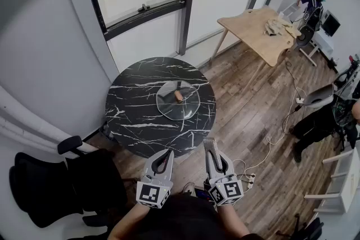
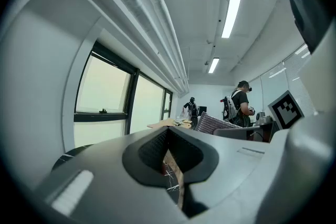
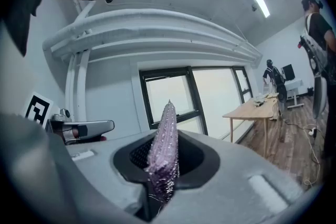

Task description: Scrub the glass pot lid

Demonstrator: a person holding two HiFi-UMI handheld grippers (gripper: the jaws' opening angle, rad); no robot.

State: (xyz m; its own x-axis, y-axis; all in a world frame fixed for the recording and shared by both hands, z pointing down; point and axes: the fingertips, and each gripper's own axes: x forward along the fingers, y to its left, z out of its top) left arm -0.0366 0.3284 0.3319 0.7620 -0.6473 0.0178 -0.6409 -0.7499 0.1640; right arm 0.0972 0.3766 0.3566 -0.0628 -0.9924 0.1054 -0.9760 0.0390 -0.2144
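Marble table [image 1: 135, 99] bears one lid [image 1: 169, 107]; left tool [image 1: 168, 151] closed, right tool [image 1: 210, 146] pinches scrubber [image 3: 164, 149].

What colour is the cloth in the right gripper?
The cloth is sparkly pale purple; best in right gripper view.

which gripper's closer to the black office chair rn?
Left. The left gripper is held just right of the black office chair; the right gripper, clamping a purple scouring cloth, sits farther right, beyond the left one.

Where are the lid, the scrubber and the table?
lid [image 1: 188, 107], head view, glass beside its knob.
scrubber [image 3: 164, 144], right gripper view, its middle.
table [image 1: 135, 121], head view, bare marble top.
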